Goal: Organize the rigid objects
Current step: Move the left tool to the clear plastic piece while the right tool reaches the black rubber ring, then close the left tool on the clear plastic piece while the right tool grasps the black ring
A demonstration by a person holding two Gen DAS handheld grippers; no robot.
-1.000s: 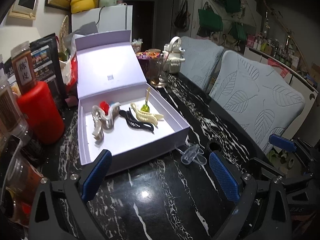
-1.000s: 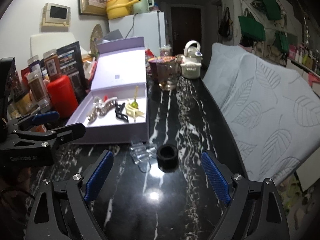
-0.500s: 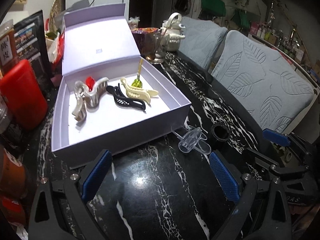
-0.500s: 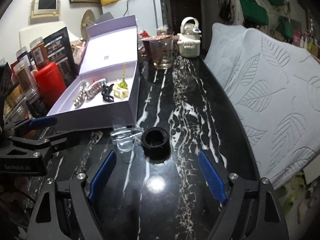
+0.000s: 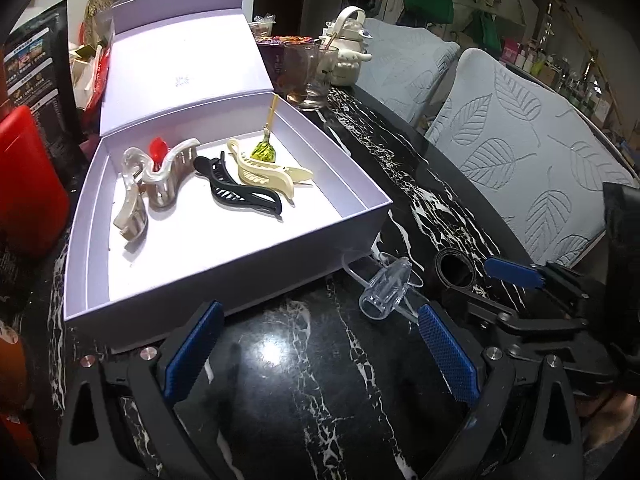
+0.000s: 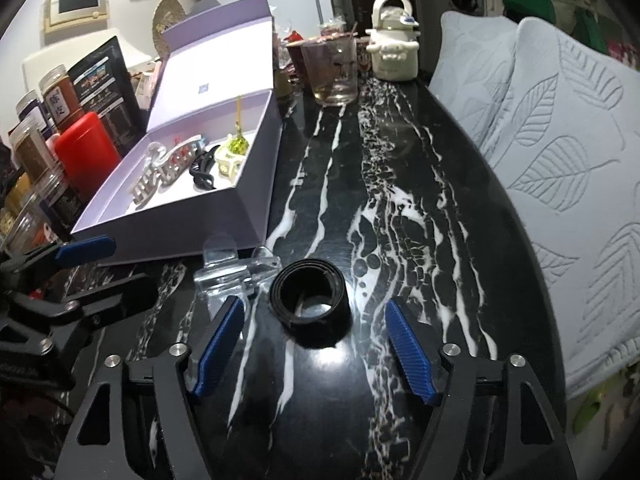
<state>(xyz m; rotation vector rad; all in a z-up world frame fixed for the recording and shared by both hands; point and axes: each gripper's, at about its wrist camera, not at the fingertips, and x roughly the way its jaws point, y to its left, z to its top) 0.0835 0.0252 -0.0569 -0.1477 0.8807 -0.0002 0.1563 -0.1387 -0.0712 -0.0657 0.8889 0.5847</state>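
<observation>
Between the right gripper's (image 6: 314, 350) parted, closing jaws, untouched: the black ring (image 6: 308, 300).

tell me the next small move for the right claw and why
Probably ease the right claw forward and down around the black rolled band. Its jaws have just been closing, yet the band lies ahead of the tips, untouched, outside the lilac open box.

The clear hair clip (image 6: 236, 270) is partly hidden behind the right tool's (image 6: 310, 346) left finger (image 6: 218, 344). Far left of that tool, the jars (image 6: 30, 152) are cut off by the picture's edge. In the left wrist view, the red canister (image 5: 28, 184) is likewise cut off, and the box lid's (image 5: 182, 80) small logo is too small to read.
</observation>
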